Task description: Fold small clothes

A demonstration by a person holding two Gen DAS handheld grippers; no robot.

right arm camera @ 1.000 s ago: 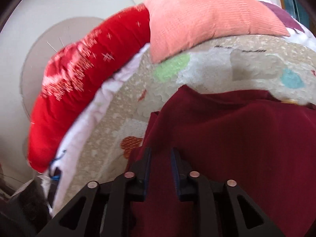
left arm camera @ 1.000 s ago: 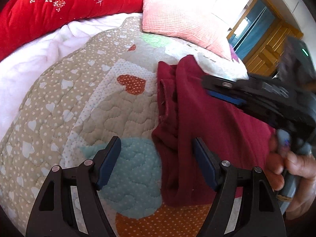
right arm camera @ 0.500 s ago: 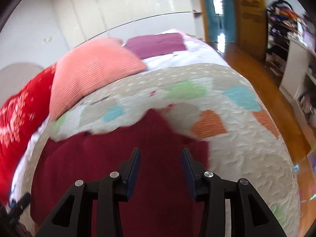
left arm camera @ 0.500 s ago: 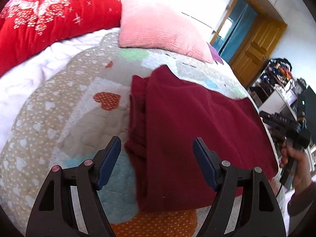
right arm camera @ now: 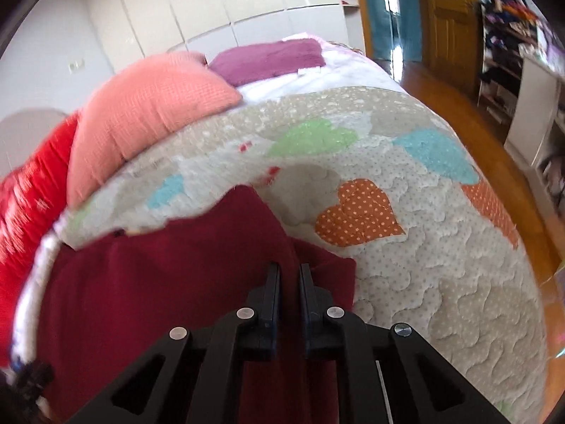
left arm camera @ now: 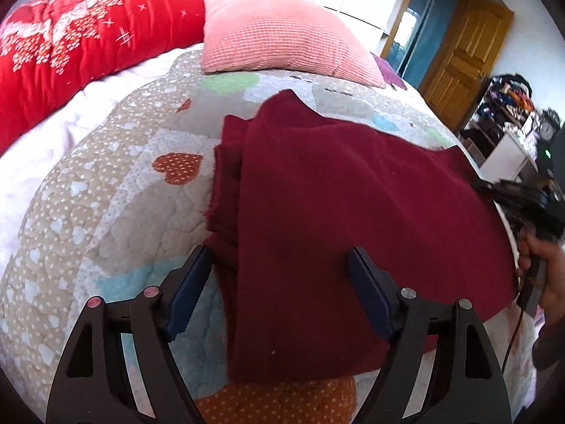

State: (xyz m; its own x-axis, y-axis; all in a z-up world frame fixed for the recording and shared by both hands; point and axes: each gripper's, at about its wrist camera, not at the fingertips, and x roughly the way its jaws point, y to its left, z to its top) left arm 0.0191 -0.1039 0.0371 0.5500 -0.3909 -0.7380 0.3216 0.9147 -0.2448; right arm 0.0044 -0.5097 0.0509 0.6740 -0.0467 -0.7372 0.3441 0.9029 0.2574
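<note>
Maroon cloth (left arm camera: 353,212), a folded garment, lies on the heart-patterned quilt (left arm camera: 106,212) of the bed; which garment it is cannot be told, and its near edge is hidden behind the left gripper (left arm camera: 279,282). That gripper's jaws stand wide, hovering over the cloth's left part without pressing it. The right gripper (right arm camera: 289,282) has just been closing; its jaws are nearly together at the cloth's right edge, with a ridge of fabric between them. A hand (left arm camera: 543,268) shows blurred at the frame's border.
</note>
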